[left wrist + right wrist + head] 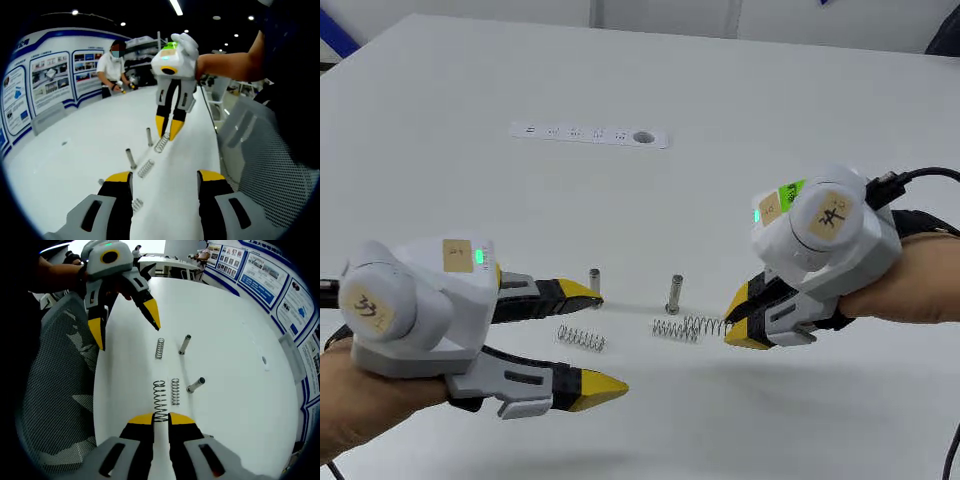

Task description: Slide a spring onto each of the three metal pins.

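Shiny metal springs (581, 338) and pins (674, 294) lie on a smooth matt table (720, 90).

My left white-and-grey plastic gripper (610, 342) and right white-and-grey plastic gripper (732, 328) both wear black jaws tipped in yellow, tan paper labels with dark scrawl, and a green light. The thin coiled wire spring (705, 325) at my right tips is silvery, like the short metal pins (674, 294). The flat tabletop (770, 110) and long plastic power strip (590, 134) are white; the mesh chair back (55, 390) is grey, finely dotted.
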Action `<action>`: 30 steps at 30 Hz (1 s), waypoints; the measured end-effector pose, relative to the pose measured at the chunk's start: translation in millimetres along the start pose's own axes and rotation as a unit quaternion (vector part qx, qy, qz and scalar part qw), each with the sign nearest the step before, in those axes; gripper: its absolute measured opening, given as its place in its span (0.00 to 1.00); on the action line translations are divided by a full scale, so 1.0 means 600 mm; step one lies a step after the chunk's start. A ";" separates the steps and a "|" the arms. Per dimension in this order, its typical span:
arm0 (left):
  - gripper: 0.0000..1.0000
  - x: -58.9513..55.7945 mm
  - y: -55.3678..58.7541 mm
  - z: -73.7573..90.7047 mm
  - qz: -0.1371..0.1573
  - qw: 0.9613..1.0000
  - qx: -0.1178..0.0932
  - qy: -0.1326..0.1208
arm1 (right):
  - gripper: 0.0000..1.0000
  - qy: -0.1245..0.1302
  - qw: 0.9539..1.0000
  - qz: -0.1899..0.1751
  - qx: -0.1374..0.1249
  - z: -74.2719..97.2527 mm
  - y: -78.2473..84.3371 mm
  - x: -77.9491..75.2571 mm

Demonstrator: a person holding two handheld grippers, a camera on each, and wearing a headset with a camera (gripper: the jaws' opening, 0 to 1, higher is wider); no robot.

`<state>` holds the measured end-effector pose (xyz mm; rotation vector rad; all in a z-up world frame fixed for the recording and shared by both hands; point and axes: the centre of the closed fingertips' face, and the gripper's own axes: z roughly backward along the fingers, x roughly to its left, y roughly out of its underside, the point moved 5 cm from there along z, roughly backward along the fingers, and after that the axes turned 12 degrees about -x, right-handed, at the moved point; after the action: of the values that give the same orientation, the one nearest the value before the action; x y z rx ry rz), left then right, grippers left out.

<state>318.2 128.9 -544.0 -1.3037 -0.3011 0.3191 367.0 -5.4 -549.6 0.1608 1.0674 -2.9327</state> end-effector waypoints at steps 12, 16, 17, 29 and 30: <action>0.40 0.000 0.003 -0.041 -0.014 0.999 0.008 0.035 | 0.11 -0.023 0.999 0.023 0.000 -0.013 -0.031 0.016; 0.34 -0.003 0.003 -0.048 -0.022 0.999 0.009 0.039 | 0.11 -0.031 0.999 0.030 0.000 -0.017 -0.039 0.022; 0.33 -0.004 0.004 -0.050 -0.024 0.999 0.010 0.041 | 0.11 -0.035 0.999 0.032 0.002 -0.019 -0.041 0.024; 0.13 -0.005 0.012 -0.058 -0.038 0.998 0.026 0.041 | 0.11 -0.049 0.998 0.042 0.004 -0.025 -0.050 0.041; 0.13 -0.006 0.012 -0.058 -0.038 0.998 0.027 0.042 | 0.11 -0.048 0.998 0.042 0.004 -0.024 -0.051 0.042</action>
<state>328.3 98.0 -559.7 -1.2466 -0.2697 0.2065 341.8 27.8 -543.6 0.0614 1.0096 -2.8394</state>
